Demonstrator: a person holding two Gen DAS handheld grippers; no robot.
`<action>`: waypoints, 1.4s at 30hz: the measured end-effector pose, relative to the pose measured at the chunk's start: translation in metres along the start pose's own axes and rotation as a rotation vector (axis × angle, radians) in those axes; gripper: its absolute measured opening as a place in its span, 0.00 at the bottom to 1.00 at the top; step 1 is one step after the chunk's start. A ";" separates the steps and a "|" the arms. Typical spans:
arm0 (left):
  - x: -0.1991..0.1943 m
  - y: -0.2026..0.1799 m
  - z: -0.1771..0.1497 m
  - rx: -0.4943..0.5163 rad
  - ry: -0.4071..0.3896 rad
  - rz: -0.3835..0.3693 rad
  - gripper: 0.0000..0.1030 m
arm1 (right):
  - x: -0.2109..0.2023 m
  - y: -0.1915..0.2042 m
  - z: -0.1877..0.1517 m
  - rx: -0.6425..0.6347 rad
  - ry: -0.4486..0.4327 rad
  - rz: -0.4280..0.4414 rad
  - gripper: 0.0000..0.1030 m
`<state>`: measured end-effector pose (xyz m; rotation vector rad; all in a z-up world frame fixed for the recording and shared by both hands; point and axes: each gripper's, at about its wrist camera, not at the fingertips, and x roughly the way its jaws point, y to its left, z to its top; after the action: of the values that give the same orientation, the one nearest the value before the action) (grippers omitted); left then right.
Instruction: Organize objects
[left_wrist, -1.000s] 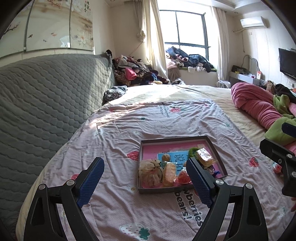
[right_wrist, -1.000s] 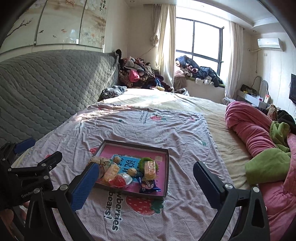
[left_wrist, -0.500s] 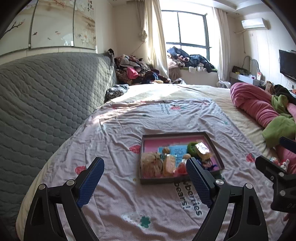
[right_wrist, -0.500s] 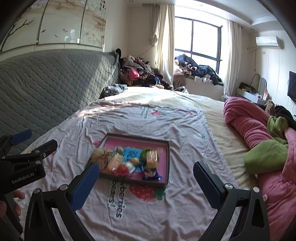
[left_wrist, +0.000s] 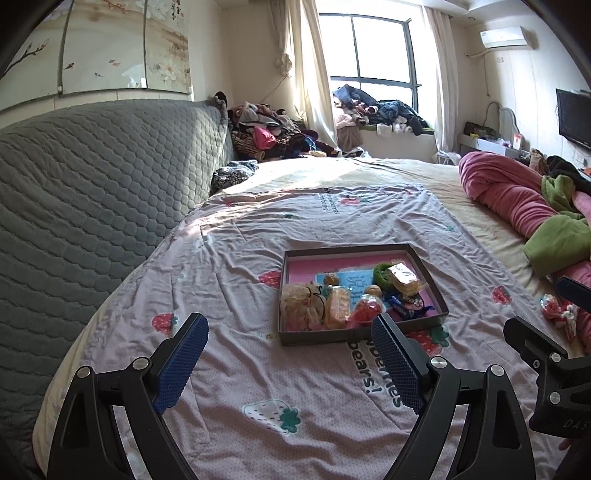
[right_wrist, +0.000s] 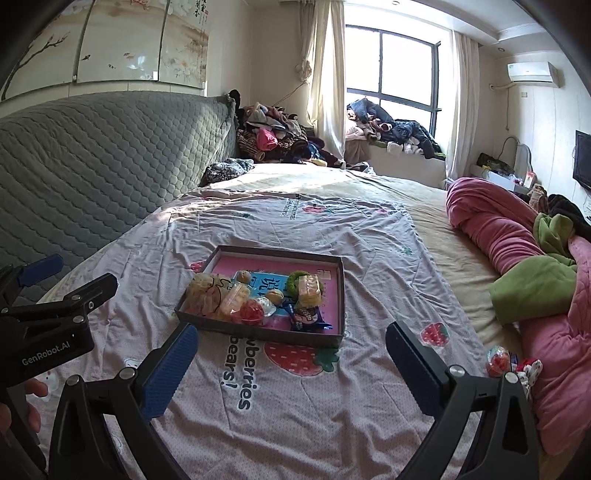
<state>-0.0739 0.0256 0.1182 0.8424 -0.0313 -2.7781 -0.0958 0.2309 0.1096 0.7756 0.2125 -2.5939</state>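
A shallow dark box with a pink floor lies on the strawberry-print sheet. It holds several wrapped snacks: a pale net bag, a red jelly cup, a green ring and a blue wrapper. A loose red candy packet lies on the sheet to the box's right, by the pink quilt. My left gripper is open and empty, held back from the box. My right gripper is open and empty, also in front of the box.
A grey quilted headboard runs along the left. A pink quilt and a green cloth are heaped on the bed's right side. Clothes are piled at the far end by the window.
Both grippers have drawn back from the box, which now sits farther ahead in both views. Both stay open and empty.
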 end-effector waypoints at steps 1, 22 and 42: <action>0.000 -0.001 -0.002 0.003 0.000 0.000 0.88 | -0.001 0.000 -0.002 0.002 0.000 -0.002 0.99; 0.004 -0.003 -0.024 -0.004 0.015 -0.021 0.88 | 0.004 -0.004 -0.020 -0.001 0.036 -0.026 0.99; 0.021 -0.001 -0.054 -0.009 0.068 -0.015 0.88 | 0.017 -0.003 -0.041 0.014 0.077 -0.026 0.99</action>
<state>-0.0613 0.0239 0.0621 0.9373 0.0000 -2.7596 -0.0901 0.2386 0.0657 0.8843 0.2294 -2.5950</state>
